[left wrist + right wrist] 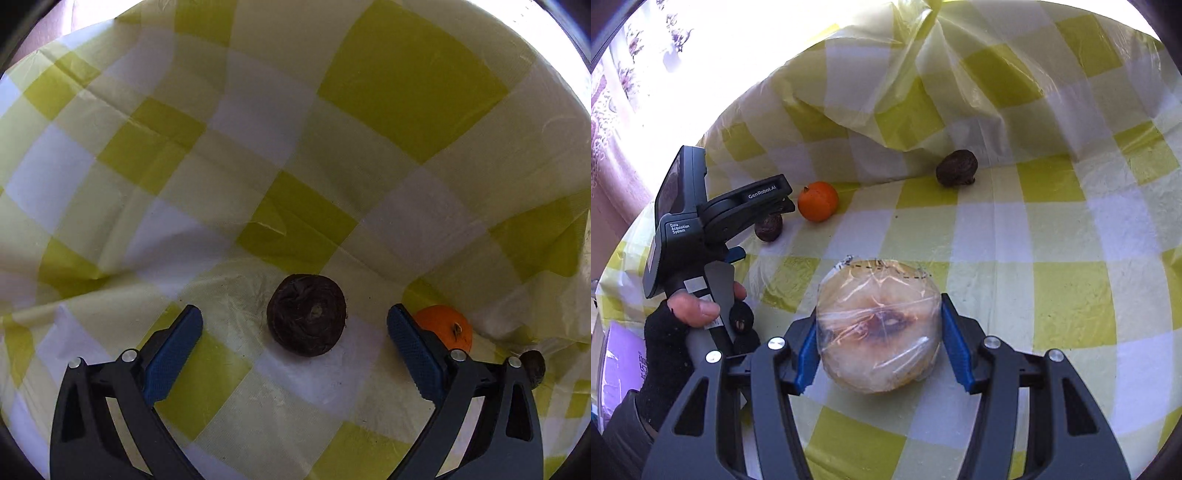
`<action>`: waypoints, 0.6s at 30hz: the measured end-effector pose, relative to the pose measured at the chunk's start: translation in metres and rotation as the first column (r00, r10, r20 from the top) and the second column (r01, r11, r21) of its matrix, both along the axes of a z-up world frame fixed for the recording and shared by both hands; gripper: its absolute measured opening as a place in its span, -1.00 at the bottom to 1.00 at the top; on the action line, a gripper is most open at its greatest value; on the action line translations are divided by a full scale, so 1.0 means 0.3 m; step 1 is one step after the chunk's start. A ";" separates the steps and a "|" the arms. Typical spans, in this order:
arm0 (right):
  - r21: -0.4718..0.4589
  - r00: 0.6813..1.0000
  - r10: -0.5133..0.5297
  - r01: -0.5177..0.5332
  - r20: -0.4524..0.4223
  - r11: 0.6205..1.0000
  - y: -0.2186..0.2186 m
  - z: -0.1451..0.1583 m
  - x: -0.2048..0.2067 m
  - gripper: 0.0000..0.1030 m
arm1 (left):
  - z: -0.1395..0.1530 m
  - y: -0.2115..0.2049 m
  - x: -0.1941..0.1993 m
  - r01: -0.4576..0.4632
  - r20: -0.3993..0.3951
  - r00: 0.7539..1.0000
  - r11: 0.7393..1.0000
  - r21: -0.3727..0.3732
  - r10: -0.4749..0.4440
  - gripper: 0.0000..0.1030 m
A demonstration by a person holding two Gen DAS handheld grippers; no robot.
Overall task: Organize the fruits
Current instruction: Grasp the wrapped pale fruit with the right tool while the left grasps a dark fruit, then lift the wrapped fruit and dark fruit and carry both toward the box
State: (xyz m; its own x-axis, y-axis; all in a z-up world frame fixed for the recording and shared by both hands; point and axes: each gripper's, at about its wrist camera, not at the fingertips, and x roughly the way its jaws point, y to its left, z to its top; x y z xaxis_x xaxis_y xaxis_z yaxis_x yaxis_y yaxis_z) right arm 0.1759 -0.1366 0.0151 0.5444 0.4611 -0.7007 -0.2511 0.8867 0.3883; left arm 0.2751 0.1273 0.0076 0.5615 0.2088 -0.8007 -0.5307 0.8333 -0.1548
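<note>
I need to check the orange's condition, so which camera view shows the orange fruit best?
The right wrist view: the orange sits whole and unobstructed on the checked cloth. In the left wrist view the orange is partly hidden behind a finger of the left gripper.

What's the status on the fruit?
Left tool open over dark fruit, not gripping. Right tool shut on wrapped fruit. Orange loose nearby. Nothing blocking.

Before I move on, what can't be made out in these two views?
- Left wrist view: the orange is partly hidden behind the left tongs' finger; a dark fruit beside it is mostly hidden too.
- Right wrist view: the wrapped fruit in the right tongs is blurred by plastic film; its kind is unclear.
- Right wrist view: top left is overexposed.
</note>
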 end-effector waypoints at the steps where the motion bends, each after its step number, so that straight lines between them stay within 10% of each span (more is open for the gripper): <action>1: 0.005 1.000 -0.002 0.002 0.006 1.000 0.016 -0.002 0.005 0.12 | 0.003 -0.001 -0.001 0.000 0.004 1.000 1.000 0.006 0.000 0.70; 5: 0.006 0.999 0.017 -0.017 0.029 1.000 0.046 -0.006 0.017 0.12 | 0.016 -0.007 -0.019 0.005 0.040 0.999 1.000 0.015 -0.006 -0.31; 18: 0.036 0.995 -0.091 0.089 0.045 0.995 0.002 -0.005 0.019 0.12 | 0.076 -0.037 -0.355 -0.028 0.210 0.977 0.997 -0.068 0.042 -0.31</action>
State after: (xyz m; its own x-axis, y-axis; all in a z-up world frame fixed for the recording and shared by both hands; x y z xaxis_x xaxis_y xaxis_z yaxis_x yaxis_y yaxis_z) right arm 0.1817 -0.1359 0.0137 0.6164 0.4318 -0.6584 -0.1895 0.8930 0.4082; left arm 0.1687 0.1163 0.0303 0.7123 0.1832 -0.6776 -0.5092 0.7993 -0.3191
